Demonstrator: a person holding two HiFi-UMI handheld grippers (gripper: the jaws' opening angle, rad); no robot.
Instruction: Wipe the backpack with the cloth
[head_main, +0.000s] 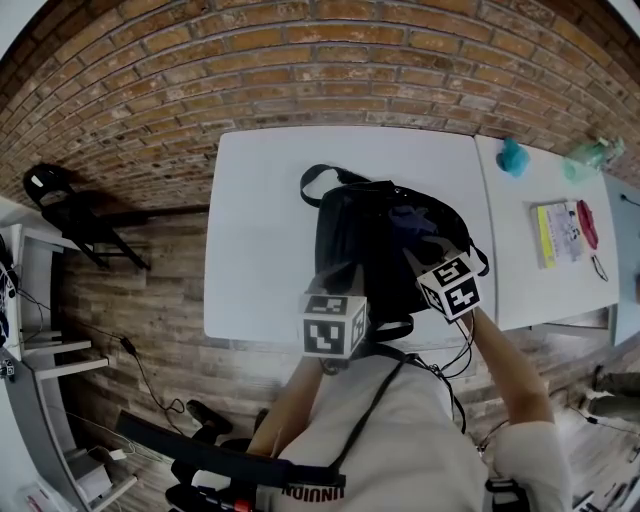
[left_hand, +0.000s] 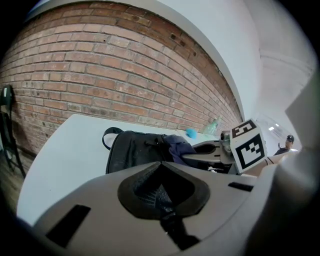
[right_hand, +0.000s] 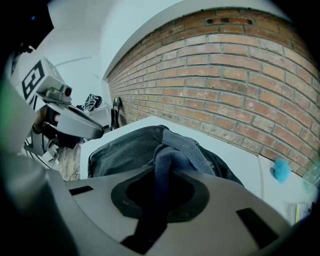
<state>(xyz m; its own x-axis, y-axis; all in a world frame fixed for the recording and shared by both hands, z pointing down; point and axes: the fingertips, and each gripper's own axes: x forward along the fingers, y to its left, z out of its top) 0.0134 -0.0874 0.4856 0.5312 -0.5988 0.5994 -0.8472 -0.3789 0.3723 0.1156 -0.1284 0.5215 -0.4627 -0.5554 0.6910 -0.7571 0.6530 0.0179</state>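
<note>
Lengthwise, backpack (head_main: 370, 240) points at the wall (head_main: 300, 70); left gripper (left_hand: 161, 194) pinches its strap (left_hand: 173, 228), right gripper (right_hand: 160, 192) clamps cloth (right_hand: 178, 150).

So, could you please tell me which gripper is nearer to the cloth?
Right. The right gripper is shut on the cloth atop the backpack. The left gripper grips the backpack's near edge, apart from the cloth.

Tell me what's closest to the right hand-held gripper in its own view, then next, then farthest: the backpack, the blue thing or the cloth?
1. The cloth: pinched in the right hand-held gripper, draping forward.
2. The backpack: just ahead, under the cloth.
3. The blue thing: far off at the right edge.
</note>
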